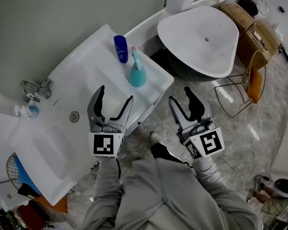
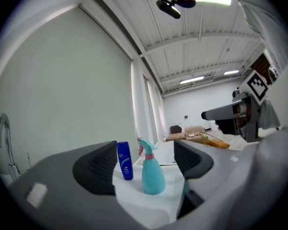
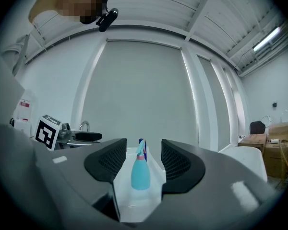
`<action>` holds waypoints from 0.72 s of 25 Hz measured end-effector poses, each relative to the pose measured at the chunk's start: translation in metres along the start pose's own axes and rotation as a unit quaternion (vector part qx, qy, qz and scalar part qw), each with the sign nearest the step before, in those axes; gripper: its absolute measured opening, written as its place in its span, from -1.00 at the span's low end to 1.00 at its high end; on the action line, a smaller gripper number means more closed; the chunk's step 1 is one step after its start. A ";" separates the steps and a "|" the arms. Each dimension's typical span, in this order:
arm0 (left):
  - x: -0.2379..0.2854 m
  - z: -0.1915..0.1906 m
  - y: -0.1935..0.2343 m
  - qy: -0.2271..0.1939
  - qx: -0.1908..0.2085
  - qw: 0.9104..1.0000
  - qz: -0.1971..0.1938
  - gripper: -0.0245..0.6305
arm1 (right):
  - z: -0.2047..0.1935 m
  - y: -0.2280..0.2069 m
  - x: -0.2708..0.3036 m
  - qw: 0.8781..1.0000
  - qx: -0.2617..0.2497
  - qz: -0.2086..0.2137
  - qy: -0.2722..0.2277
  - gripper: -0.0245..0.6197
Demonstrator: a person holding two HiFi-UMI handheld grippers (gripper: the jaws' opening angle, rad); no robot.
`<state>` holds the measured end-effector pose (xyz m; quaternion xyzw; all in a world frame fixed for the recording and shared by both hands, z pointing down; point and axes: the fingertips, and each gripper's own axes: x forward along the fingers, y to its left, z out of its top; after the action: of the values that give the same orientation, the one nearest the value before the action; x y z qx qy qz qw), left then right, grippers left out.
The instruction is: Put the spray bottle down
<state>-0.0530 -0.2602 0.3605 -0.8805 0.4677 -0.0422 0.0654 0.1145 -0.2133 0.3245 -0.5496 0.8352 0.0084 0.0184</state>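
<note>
A teal spray bottle (image 1: 137,70) with a pink collar stands upright on the right end of the white washbasin counter (image 1: 89,75). It shows between the jaws in the left gripper view (image 2: 152,169) and in the right gripper view (image 3: 140,171), some way ahead of both. My left gripper (image 1: 115,98) hovers over the counter, open and empty. My right gripper (image 1: 178,96) hangs past the counter's right edge, open and empty as well.
A dark blue bottle (image 1: 120,48) stands just behind the spray bottle. A chrome tap (image 1: 34,88) and a drain (image 1: 75,116) lie to the left. A white bathtub (image 1: 199,40), a wire rack (image 1: 242,87) and wooden boxes (image 1: 252,32) stand at the right.
</note>
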 end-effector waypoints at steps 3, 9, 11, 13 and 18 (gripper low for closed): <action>-0.019 0.010 -0.003 -0.008 0.005 1.000 0.003 0.32 | 0.004 0.010 -0.012 1.000 -0.001 -0.001 -0.005 -0.22; -0.056 0.019 -0.007 -0.011 0.006 1.000 0.012 0.32 | 0.011 0.034 -0.031 1.000 -0.007 0.007 -0.015 -0.22; -0.068 0.024 -0.009 -0.016 0.005 1.000 0.015 0.32 | 0.014 0.042 -0.038 1.000 -0.009 0.009 -0.019 -0.22; -0.079 0.027 -0.012 -0.019 0.004 1.000 0.018 0.32 | 0.016 0.049 -0.045 1.000 -0.011 0.013 -0.021 -0.22; -0.103 0.035 -0.018 -0.028 0.009 0.999 0.022 0.32 | 0.020 0.063 -0.061 1.000 -0.016 0.014 -0.023 -0.22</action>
<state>-0.0918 -0.1621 0.3272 -0.8702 0.4846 -0.0197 0.0871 0.0808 -0.1319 0.3070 -0.5376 0.8420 0.0345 0.0288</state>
